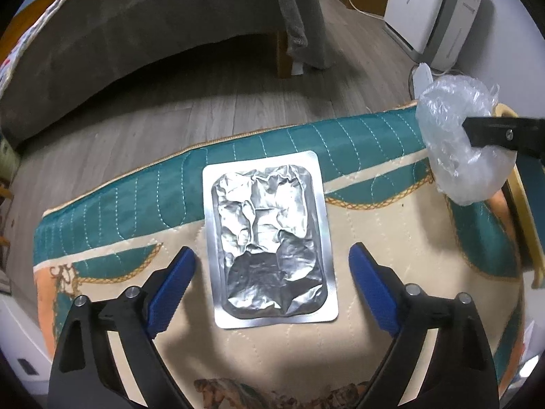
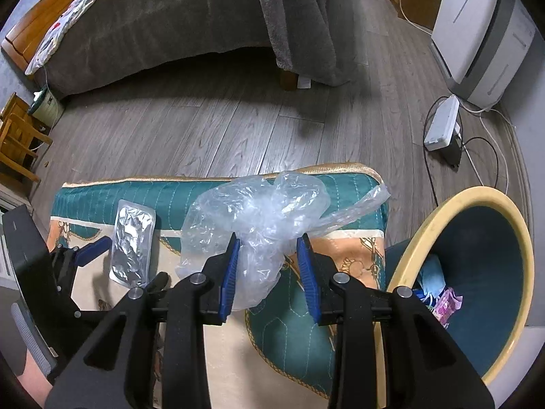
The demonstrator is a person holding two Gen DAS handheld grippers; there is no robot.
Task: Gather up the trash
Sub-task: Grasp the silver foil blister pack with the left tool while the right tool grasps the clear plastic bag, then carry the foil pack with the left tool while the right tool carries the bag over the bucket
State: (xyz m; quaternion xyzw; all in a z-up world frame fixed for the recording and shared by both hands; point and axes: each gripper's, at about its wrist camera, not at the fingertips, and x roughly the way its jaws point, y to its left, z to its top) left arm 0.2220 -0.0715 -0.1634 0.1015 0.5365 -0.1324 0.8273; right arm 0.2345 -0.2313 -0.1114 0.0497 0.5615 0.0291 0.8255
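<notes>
A flat crumpled silver foil packet (image 1: 269, 238) lies on the quilted teal and cream cloth (image 1: 391, 235). My left gripper (image 1: 272, 266) is open, its blue fingers (image 1: 173, 283) either side of the packet's near half, just above it. My right gripper (image 2: 269, 266) is shut on a crumpled clear plastic bag (image 2: 259, 218) and holds it above the cloth; the bag also shows in the left wrist view (image 1: 460, 139). The foil packet (image 2: 133, 242) and the left gripper (image 2: 112, 252) show at the left of the right wrist view.
A bin with a yellow rim (image 2: 432, 225) and teal inside stands right of the cloth, with some trash (image 2: 439, 293) in it. Beyond lie wood floor (image 2: 218, 129), a bed with a grey cover (image 2: 163, 34), a white appliance (image 2: 483, 37) and a power strip with cables (image 2: 442, 126).
</notes>
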